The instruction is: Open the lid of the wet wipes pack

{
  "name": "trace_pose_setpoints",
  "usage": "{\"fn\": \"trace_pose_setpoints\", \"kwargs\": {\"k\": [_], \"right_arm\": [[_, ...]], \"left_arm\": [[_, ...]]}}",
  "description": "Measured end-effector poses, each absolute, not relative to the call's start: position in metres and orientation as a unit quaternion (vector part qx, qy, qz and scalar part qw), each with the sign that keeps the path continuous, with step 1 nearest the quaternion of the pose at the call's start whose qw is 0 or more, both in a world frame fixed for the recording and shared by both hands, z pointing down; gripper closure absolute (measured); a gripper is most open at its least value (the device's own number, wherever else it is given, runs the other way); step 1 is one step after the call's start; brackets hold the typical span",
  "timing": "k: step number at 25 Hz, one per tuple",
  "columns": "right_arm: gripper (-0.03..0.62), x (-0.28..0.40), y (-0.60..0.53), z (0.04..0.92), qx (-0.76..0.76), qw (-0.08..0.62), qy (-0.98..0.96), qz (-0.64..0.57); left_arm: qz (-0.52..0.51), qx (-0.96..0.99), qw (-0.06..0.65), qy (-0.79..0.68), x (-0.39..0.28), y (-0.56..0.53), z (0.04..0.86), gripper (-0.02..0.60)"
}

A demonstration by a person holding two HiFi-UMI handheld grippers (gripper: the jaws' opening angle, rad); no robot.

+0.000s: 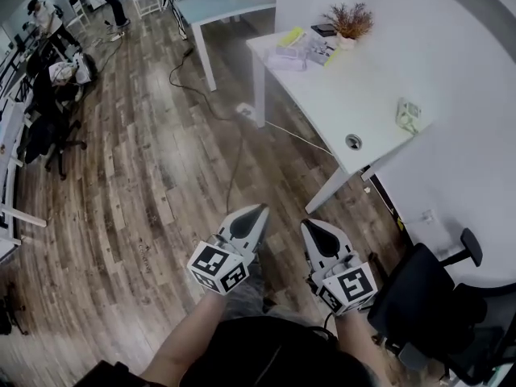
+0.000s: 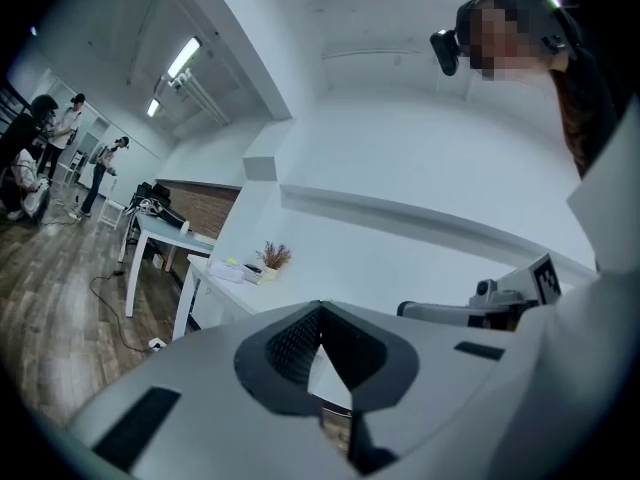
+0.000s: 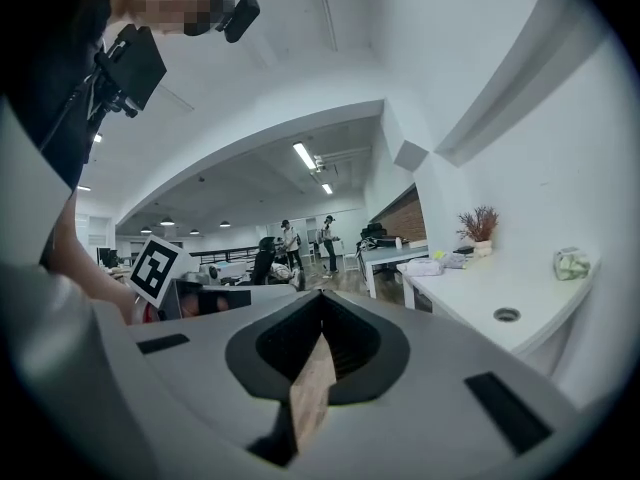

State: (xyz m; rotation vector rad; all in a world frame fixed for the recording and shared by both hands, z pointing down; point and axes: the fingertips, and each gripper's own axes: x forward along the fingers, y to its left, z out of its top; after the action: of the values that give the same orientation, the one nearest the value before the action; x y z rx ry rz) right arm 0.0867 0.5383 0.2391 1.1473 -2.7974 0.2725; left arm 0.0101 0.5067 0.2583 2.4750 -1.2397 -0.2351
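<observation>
Planks of worn brown and grey wood make up the floor (image 1: 137,184), which runs far into an open office where people (image 1: 111,2) stand at the far left. A thin dark cable (image 1: 189,87) snakes across the boards. At the right a white desk (image 1: 355,95), smooth and matte, stands along a plain white wall on slanted white legs. It has 1 round metal grommet (image 1: 353,142) near its near edge. At its far end I see a reddish dried plant (image 1: 349,22) in a pale pot, and beside it a soft white bundle (image 1: 288,61).

What I take for the wipes pack (image 1: 409,115) is small, pale green and white. It stands at the desk's near right end by the wall, well apart from both grippers.

A black chair (image 1: 427,297) sits at the near right.

My left gripper (image 1: 256,214) and right gripper (image 1: 312,228) hang over the floor. They are grey, wedge-shaped shells with ribbed black pads. On both, the jaws are pressed together with nothing between them.
</observation>
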Motion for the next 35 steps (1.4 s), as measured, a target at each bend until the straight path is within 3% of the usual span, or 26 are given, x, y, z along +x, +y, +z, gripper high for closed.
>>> {"fn": "trace_pose_setpoints", "kwargs": {"k": [14,35], "right_arm": [[0.574,0.045,0.398,0.239,0.421,0.042,-0.902,0.084],[0.574,0.031,0.287,0.260,0.405,0.040,-0.908,0.098]], "left_arm": [[-0.074,0.900,0.171,-0.394,-0.011,0.373,0.257,0.571],[-0.082,0.882,0.167,-0.433,-0.047,0.264,0.268,0.571]]}}
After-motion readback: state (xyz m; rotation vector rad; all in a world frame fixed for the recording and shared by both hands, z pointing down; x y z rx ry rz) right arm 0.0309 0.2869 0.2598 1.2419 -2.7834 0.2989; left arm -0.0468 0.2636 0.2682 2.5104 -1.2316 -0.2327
